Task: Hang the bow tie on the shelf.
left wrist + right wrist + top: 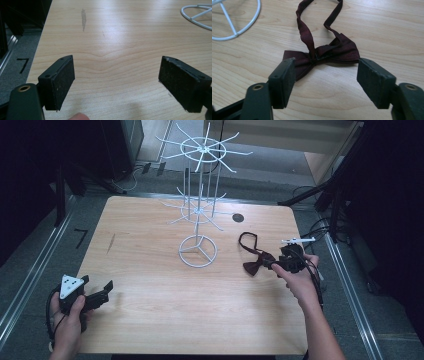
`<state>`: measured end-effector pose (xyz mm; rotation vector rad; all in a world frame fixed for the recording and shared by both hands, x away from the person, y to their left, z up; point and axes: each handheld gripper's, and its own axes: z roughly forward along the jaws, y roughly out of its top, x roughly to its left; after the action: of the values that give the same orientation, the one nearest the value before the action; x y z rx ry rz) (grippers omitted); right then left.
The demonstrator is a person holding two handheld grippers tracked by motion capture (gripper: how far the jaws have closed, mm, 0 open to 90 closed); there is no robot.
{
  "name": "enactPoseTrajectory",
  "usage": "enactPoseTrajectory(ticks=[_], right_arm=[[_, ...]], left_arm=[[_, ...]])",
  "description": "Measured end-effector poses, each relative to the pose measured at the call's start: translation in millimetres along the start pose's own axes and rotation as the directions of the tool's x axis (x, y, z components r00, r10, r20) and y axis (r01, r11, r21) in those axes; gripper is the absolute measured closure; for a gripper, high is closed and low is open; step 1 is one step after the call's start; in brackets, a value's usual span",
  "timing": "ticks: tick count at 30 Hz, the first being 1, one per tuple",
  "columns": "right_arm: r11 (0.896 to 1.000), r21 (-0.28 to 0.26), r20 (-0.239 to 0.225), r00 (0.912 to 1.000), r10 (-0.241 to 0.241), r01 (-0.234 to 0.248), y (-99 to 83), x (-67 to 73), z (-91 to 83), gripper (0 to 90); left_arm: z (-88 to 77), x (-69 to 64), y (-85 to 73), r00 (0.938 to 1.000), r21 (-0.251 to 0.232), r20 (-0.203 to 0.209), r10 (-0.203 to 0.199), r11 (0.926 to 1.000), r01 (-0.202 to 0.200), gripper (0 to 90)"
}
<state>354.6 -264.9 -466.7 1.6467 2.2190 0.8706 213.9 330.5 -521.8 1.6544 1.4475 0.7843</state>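
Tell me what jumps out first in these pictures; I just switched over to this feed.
The tall white wire rack stands out first, upright at the middle of the far half of the wooden table, its hooks bare. Next comes the dark red bow tie lying flat to the right of the rack's ring base, its strap looped behind it; the right tool is open just in front of it. The left tool gapes over bare wood at the near left corner.

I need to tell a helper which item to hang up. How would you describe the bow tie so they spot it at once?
On the wooden table, look right of the white wire rack. The bow tie lies flat there: dark maroon cloth with a looped strap, the only fabric thing.
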Motion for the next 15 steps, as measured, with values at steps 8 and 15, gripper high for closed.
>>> enactPoseTrajectory(ticks=[8,15], right_arm=[[0.999,0.044,0.011,0.9999,0.008,-0.008,19.7,2.4,7.7,27.2],[0.997,0.071,0.010,0.9999,0.009,-0.010,29.4,4.4,18.4,23.1]], left_arm=[[0.0,0.0,0.0,1.0000,0.000,0.000,0.000,1.0000,0.000,14.5],[0.0,0.0,0.0,1.0000,0.000,0.001,0.000,1.0000,0.000,14.4]])
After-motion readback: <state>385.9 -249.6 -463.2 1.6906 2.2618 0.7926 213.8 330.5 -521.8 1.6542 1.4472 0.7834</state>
